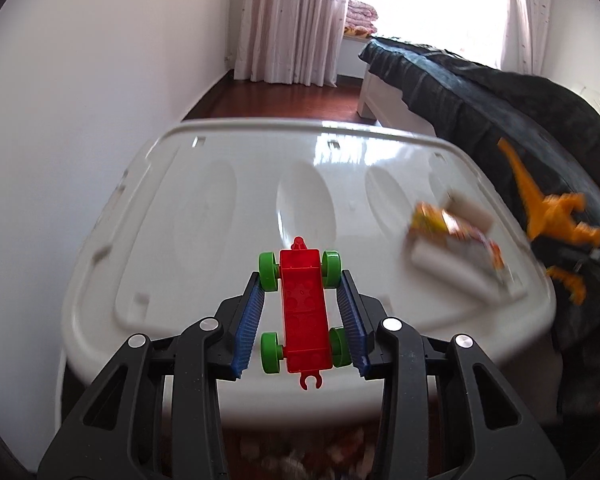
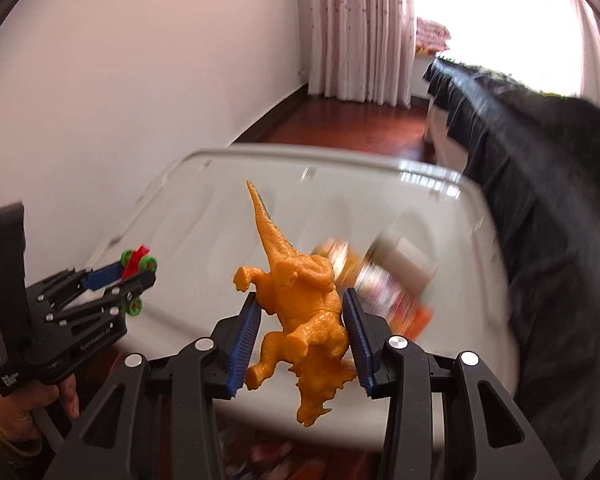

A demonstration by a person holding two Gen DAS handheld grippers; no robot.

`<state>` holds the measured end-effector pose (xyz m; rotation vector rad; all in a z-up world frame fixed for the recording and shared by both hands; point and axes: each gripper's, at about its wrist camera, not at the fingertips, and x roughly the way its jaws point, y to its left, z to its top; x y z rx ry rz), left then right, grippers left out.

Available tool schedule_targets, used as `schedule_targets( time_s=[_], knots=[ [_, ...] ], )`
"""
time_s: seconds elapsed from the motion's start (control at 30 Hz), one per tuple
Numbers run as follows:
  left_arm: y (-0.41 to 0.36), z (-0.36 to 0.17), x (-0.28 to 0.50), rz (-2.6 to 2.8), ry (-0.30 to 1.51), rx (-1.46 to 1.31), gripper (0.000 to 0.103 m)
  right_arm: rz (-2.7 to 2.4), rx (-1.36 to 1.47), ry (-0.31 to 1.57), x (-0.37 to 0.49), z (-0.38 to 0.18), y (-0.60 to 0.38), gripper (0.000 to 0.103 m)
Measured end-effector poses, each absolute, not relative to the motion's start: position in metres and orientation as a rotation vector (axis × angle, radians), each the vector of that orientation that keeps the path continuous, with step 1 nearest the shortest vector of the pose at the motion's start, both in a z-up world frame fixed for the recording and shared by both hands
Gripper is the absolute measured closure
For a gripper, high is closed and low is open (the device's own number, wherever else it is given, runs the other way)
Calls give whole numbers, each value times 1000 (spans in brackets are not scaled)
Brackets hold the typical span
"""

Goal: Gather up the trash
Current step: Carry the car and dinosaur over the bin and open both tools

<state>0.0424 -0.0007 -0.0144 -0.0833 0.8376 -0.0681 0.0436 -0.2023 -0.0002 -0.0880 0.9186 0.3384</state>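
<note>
My left gripper (image 1: 302,282) is shut on a red toy car with green wheels (image 1: 303,312), held above the white plastic lid (image 1: 204,200). It also shows at the left of the right wrist view (image 2: 140,270). My right gripper (image 2: 300,300) is shut on an orange toy dinosaur (image 2: 300,304), tail pointing away, above the lid (image 2: 204,220). The dinosaur shows at the right edge of the left wrist view (image 1: 548,216). Blurred trash lies on the lid's right part: a colourful wrapper (image 1: 456,232) and white pieces (image 1: 448,272), also in the right wrist view (image 2: 384,280).
The lid covers a white bin beside a white wall (image 1: 80,100). A bed with dark bedding (image 1: 500,92) stands at the right. A wooden floor (image 1: 284,100) and curtains (image 1: 292,20) lie beyond. Blurred colourful items lie below the lid's near edge (image 2: 268,456).
</note>
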Motion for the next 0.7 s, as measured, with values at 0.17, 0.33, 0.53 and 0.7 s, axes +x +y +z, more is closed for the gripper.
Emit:
schedule_targets(
  time_s=[0.17, 0.33, 0.53, 0.7],
  knots=[
    [-3, -29, -3, -92, 875, -55, 66, 348, -35, 1027, -6, -39, -196, 61],
    [-1, -43, -35, -109, 915, -46, 66, 349, -53, 1128, -49, -79, -184, 61],
    [-1, -61, -58, -127, 969, -43, 66, 354, -80, 1235, -79, -122, -174, 61],
    [0, -66, -66, -122, 1003, -64, 45, 319, -112, 1251, -84, -129, -172, 49]
  ],
)
